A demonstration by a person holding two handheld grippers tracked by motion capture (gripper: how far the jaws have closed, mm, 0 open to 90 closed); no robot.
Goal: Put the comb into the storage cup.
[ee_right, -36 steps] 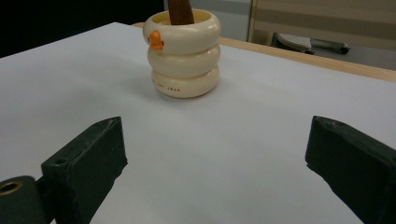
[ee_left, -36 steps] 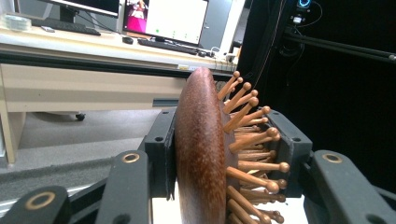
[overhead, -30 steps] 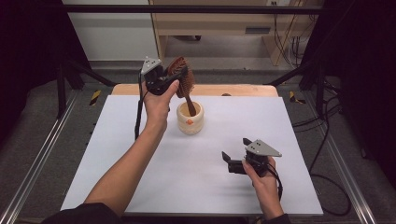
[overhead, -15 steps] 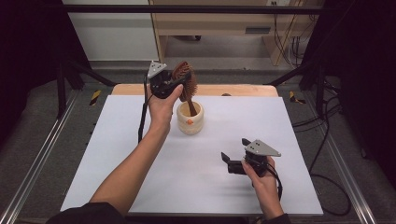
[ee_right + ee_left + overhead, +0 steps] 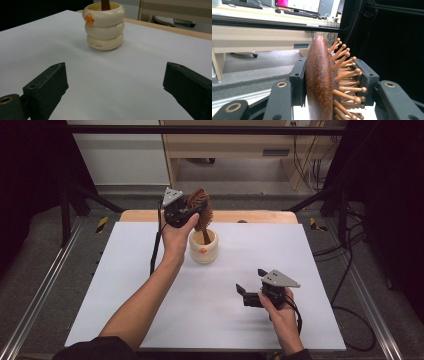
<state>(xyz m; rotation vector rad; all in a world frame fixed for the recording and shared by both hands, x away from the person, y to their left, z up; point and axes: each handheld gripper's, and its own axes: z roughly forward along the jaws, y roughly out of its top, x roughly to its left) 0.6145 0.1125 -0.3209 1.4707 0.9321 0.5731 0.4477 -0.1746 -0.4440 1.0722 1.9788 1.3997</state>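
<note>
Holding the hairbrush (image 5: 319, 82) head clamped in my left tool (image 5: 186, 212), handle down inside the cup (image 5: 203, 247); right tool (image 5: 252, 293) sits wide open, empty.

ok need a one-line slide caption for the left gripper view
Left gripper clamps the head of a brown wooden hairbrush with ball-tipped wooden pins, its black jaws pressing the brush's back and its pins.

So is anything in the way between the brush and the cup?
Nothing visible is. The left tool grips the brush by its head, and the handle already reaches down into the open cup.
</note>
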